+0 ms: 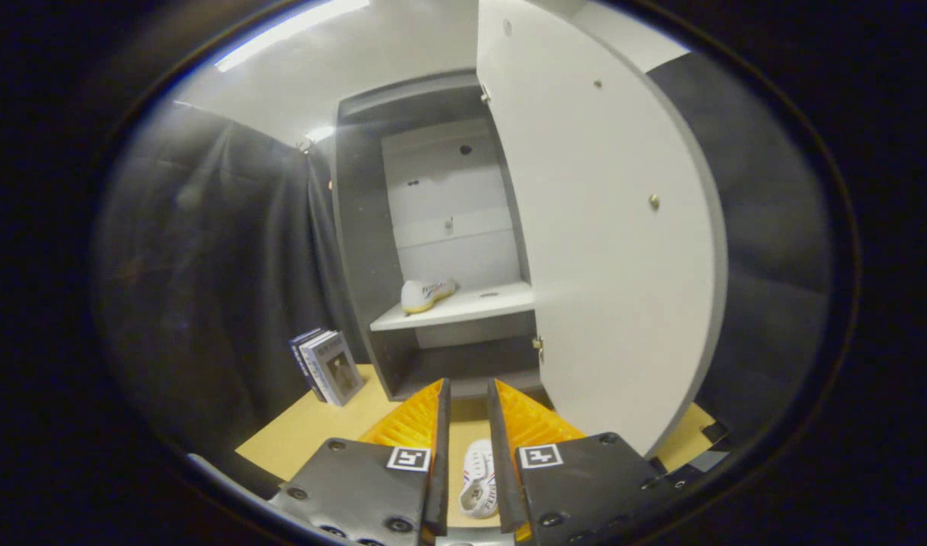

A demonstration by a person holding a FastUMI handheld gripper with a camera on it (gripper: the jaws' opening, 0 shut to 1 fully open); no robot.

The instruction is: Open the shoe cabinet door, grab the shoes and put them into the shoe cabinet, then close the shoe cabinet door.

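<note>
While the claw (468, 409) gapes, a white shoe (479, 478) lies between.

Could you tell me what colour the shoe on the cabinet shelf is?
White with a yellow sole, in the gripper view: shoe.

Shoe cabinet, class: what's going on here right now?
A person is filling the shoe cabinet with a handheld claw. Its door is swung open, and one shoe already sits on the shelf. The second shoe lies on the wooden surface between the claw's fingers, which don't visibly press it.
</note>
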